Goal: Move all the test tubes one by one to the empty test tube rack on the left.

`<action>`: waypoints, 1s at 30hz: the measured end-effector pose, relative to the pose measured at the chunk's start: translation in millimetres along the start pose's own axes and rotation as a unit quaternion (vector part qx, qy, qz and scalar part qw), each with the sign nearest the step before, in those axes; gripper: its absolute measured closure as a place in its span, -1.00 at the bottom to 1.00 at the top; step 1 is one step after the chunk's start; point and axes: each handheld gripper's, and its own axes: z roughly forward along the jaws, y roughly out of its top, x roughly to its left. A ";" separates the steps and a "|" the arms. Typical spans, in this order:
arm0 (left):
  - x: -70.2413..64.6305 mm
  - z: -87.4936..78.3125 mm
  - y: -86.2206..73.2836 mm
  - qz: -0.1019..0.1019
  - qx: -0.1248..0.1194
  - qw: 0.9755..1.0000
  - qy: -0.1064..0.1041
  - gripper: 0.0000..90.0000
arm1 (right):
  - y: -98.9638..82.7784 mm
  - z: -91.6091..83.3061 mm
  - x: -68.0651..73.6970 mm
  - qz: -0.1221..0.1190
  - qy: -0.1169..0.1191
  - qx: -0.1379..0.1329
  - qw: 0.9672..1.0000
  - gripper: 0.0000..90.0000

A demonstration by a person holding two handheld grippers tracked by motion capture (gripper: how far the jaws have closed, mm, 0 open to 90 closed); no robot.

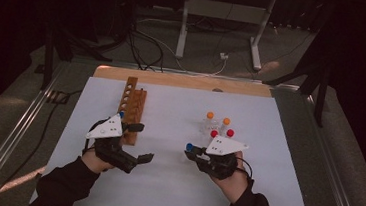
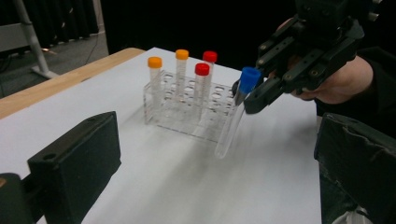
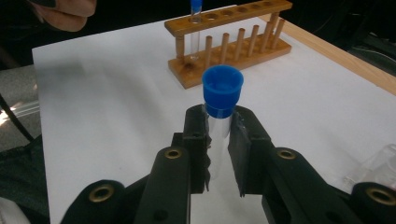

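Right gripper view: right gripper [image 3: 218,140] clamping clear blue-capped test tube [image 3: 221,100] just under cap; left gripper [image 2: 215,163] hovering wide, empty, over white worktop [image 2: 187,186].

Left gripper [image 1: 136,141]: black body, blocky black jaws, matte pads.
Right gripper [image 1: 190,151]: black, brass-ringed screw holes along jaw arms.
Top plates: grey-white, three-cornered, small dots on each.
Cables: thin, black, trailing from each gripper's rear.
Sleeves: dark, long, reaching both wrists.
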 end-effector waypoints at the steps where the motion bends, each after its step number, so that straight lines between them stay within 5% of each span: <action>1: -0.6 1.5 0.7 0.000 -0.001 1.000 -0.003 -0.93 | 0.1 0.9 0.7 0.000 0.002 0.000 1.000 0.71; 8: -5.5 12.9 4.9 0.011 0.004 1.000 -0.018 -0.82 | -0.9 6.6 5.6 -0.002 0.012 0.004 1.000 0.71; 23: -19.2 40.7 7.9 0.040 0.011 0.998 -0.049 0.01 | -0.9 15.7 15.3 -0.009 0.032 0.013 0.999 0.71; 30: -24.9 54.5 7.7 0.051 0.018 0.997 -0.054 0.24 | -0.4 16.4 16.6 -0.009 0.035 0.013 0.999 0.71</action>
